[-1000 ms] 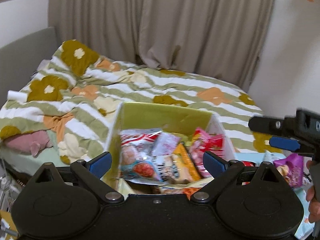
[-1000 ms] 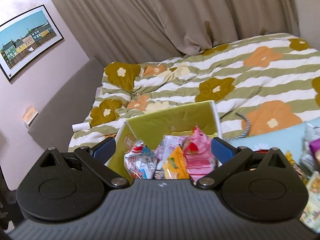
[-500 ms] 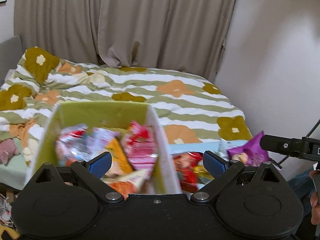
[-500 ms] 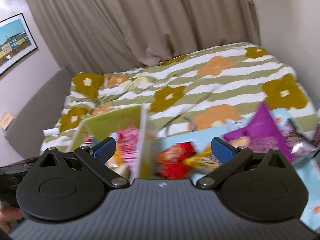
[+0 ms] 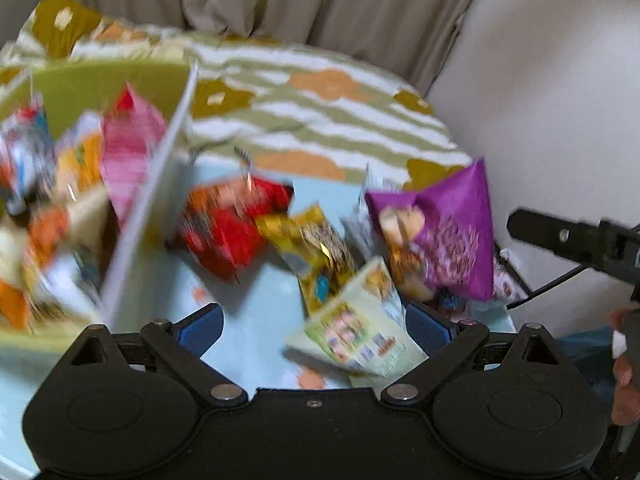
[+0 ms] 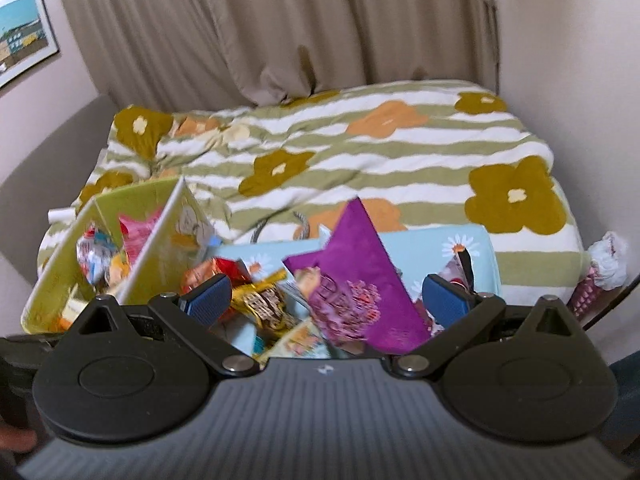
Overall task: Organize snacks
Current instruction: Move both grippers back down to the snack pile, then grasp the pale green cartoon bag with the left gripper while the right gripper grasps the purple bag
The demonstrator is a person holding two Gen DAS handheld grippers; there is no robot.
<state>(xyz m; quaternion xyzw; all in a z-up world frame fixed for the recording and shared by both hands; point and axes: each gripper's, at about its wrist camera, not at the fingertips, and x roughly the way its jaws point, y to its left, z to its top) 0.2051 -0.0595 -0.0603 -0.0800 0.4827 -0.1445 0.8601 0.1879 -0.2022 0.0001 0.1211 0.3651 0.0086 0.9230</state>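
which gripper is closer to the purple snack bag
Right. The right gripper has the purple snack bag between its open fingers; the left gripper sits left of it, over the pale green packet.

Blurred snack packets: red bag [image 5: 228, 232], gold bag [image 5: 316, 252], purple bag [image 5: 448, 232] beside a green box [image 5: 100, 80]

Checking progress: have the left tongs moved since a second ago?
Yes. Left tongs swung right, from over the green box to the loose snacks.

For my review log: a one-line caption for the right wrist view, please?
Open right gripper above loose snack bags, a purple bag in the middle, beside a green box of snacks.
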